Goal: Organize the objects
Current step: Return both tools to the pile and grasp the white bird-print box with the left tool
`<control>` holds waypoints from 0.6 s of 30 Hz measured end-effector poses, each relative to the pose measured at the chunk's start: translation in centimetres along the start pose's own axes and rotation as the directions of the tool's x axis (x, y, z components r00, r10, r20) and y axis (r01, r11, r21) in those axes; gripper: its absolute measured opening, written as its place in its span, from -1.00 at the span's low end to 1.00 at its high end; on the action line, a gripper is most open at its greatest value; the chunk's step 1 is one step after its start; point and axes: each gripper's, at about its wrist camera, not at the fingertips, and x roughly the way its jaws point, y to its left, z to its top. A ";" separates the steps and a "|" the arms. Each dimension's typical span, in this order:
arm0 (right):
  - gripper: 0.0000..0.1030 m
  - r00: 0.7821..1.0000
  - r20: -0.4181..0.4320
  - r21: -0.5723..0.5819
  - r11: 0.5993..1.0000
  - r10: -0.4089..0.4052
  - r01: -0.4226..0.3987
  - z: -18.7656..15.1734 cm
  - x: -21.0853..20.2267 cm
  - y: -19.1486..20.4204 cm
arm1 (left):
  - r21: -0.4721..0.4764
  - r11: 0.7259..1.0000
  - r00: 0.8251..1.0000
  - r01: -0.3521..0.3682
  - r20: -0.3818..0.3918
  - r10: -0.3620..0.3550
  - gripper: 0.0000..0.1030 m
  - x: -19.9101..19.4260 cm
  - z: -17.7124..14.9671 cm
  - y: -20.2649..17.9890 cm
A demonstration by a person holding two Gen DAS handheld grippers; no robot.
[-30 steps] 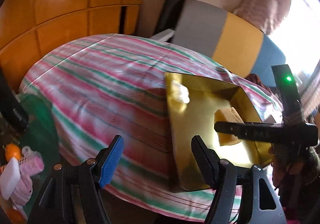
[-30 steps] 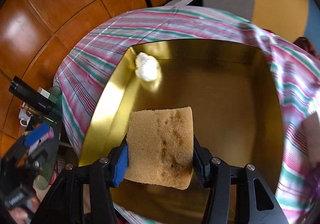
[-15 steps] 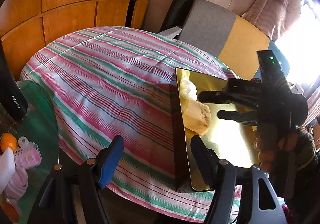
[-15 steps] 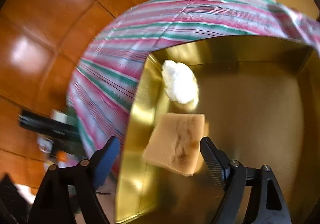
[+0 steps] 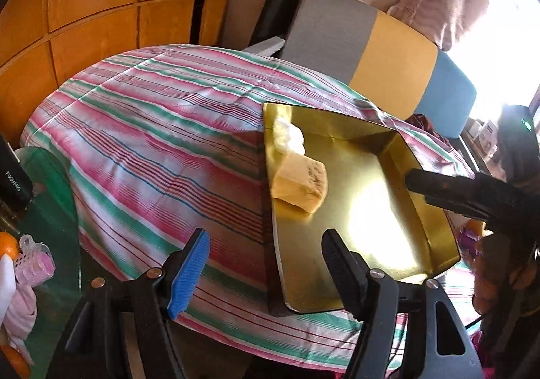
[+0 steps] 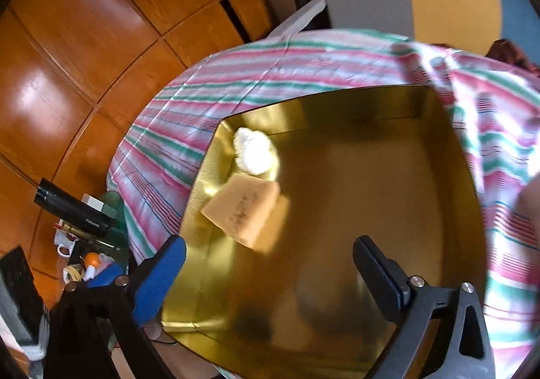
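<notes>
Right gripper (image 6: 270, 264) spread wide above the gold tray (image 6: 432, 149) — jaws just opened, nothing between them. Yellow sponge (image 6: 246, 206) lay inside the tray against its left wall, just beside a white wad (image 6: 253, 152) in the far-left corner. Left gripper (image 5: 265, 264) spread too, empty, over the striped cloth (image 5: 162, 129) by the tray's near-left corner.
</notes>
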 end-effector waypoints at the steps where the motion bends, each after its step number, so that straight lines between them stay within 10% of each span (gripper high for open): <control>1: 0.96 1.000 0.015 0.001 1.000 -0.008 0.008 -0.4 -0.8 -0.5 | 0.001 1.000 1.000 0.008 -0.004 -0.008 0.35 0.0 0.0 -0.3; 9: 1.00 0.986 0.126 0.098 0.991 -0.105 0.093 -3.7 -8.5 -8.0 | 0.109 0.991 0.997 0.077 0.004 -0.078 0.35 -0.8 0.9 -5.3; 18: 1.00 0.903 0.207 0.322 0.898 -0.376 0.301 -7.3 -19.2 -21.1 | 0.272 0.927 0.966 0.260 -0.064 -0.252 0.35 -0.5 3.0 -16.4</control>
